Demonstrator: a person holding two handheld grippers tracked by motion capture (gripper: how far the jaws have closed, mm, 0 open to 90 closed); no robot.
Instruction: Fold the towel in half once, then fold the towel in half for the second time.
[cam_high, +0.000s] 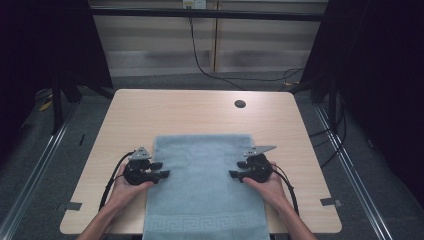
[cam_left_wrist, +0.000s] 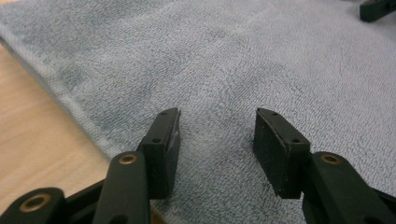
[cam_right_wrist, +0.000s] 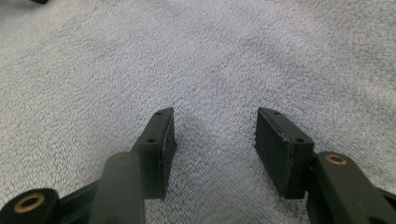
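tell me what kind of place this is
Probably a recording bench in a lab or workshop, not a home: a bare wooden table with a cable hole, dark curtains at both sides, loose cables on the grey floor behind.

A wooden table (cam_high: 150, 110) with a cable hole (cam_high: 240, 104).

Item count: one light-blue towel (cam_high: 202, 187) lying on one wooden desk (cam_high: 200, 112); two handheld grippers, the left gripper (cam_high: 161, 169) and the right gripper (cam_high: 236, 169); one cable hole (cam_high: 240, 104).
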